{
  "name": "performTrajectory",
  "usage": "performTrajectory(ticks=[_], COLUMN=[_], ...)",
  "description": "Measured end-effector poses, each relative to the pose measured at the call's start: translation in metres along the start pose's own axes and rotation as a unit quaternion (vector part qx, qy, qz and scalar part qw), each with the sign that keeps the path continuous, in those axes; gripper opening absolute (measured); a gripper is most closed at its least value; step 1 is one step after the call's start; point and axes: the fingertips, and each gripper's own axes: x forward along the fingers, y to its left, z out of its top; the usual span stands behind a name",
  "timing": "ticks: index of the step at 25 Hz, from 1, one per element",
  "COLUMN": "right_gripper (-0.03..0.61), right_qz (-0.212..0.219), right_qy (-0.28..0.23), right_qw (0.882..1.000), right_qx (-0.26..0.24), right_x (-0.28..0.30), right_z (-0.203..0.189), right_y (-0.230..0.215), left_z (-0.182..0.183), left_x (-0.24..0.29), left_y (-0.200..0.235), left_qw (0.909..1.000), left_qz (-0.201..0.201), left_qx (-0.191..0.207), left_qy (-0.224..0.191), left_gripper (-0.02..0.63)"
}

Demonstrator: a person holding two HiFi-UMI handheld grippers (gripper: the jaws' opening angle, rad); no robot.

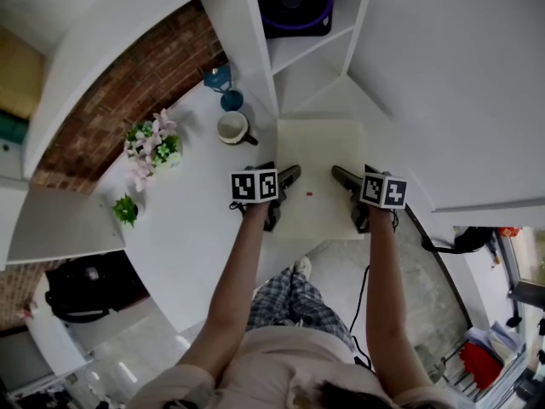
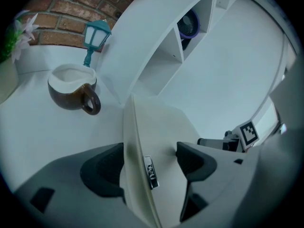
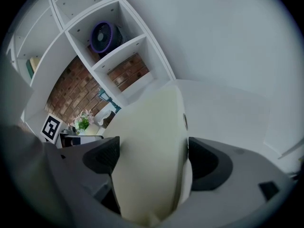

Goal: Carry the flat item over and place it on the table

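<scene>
a black bag (image 1: 81,290) lies on the floor at the far left of the head view, below the white table (image 1: 196,237). on the table, beside the brick wall (image 1: 136,83), stand a small green plant (image 1: 126,210) and a pot of pink and white flowers (image 1: 153,146). further right are a teal lantern (image 1: 219,78) and a brown mug (image 1: 232,128) with a white inside, its handle turned toward the person.

the left gripper (image 1: 288,179) is clamped on the left near edge of the flat item (image 1: 319,164), a pale cream square pad. in the left gripper view the pad's edge runs between the two dark jaws, which press on it from both sides (image 2: 148,163), and a small tag (image 2: 150,172) sits on that edge. the mug (image 2: 71,91) and lantern (image 2: 95,37) show up and to the left.

the flat item lies level between the two grippers, just right of the mug and in front of the white shelf unit (image 1: 255,49). whether it rests on the white surface or hangs just above it cannot be told.

the right gripper (image 1: 342,177) grips the pad's right near edge. in the right gripper view its jaws close on the cream pad (image 3: 152,127) from both sides (image 3: 154,158).

a purple fan (image 1: 294,2) stands in a shelf compartment above the pad.
</scene>
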Motion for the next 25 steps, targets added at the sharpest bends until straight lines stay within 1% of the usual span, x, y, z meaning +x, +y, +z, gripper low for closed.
performTrajectory(ticks=[3, 5, 7, 10, 12, 14, 17, 20, 22, 24, 25], right_gripper=[0.457, 0.45, 0.435, 0.386, 0.347, 0.307, 0.247, 0.179, 0.136, 0.112, 0.09], right_qz=[-0.006, -0.007, -0.005, -0.003, -0.009, -0.016, -0.025, -0.033, -0.045, -0.058, -0.063], right_qy=[-0.015, -0.037, -0.066, -0.114, -0.143, -0.174, -0.228, -0.28, -0.303, -0.321, -0.331], right_qw=[1.0, 0.999, 0.998, 0.993, 0.989, 0.982, 0.967, 0.949, 0.939, 0.93, 0.926], right_qx=[-0.007, -0.004, -0.003, -0.018, -0.039, -0.07, -0.112, -0.139, -0.155, -0.167, -0.173], right_x=[-0.011, -0.024, -0.04, -0.068, -0.089, -0.109, -0.14, -0.171, -0.188, -0.204, -0.212], right_z=[0.004, 0.01, 0.016, 0.026, 0.034, 0.042, 0.052, 0.059, 0.06, 0.059, 0.059], right_y=[0.001, 0.002, 0.006, 0.014, 0.021, 0.03, 0.044, 0.058, 0.065, 0.071, 0.074], left_z=[0.002, 0.007, 0.016, 0.032, 0.042, 0.051, 0.062, 0.068, 0.069, 0.069, 0.068], left_x=[-0.009, -0.02, -0.035, -0.061, -0.08, -0.099, -0.127, -0.152, -0.167, -0.182, -0.188], left_y=[0.0, 0.0, -0.005, -0.022, -0.036, -0.048, -0.065, -0.084, -0.094, -0.103, -0.107], left_qw=[0.9999, 0.9996, 0.9987, 0.9949, 0.9902, 0.9836, 0.9711, 0.955, 0.9428, 0.932, 0.9276], left_qz=[0.007, 0.012, 0.014, 0.001, -0.008, -0.015, -0.025, -0.027, -0.024, -0.024, -0.025], left_qx=[0.009, 0.015, 0.025, 0.055, 0.083, 0.107, 0.134, 0.17, 0.196, 0.211, 0.214], left_qy=[-0.005, -0.019, -0.042, -0.085, -0.112, -0.145, -0.196, -0.241, -0.268, -0.294, -0.305], left_gripper=[0.339, 0.339, 0.337, 0.333, 0.306, 0.27, 0.211, 0.154, 0.117, 0.089, 0.077])
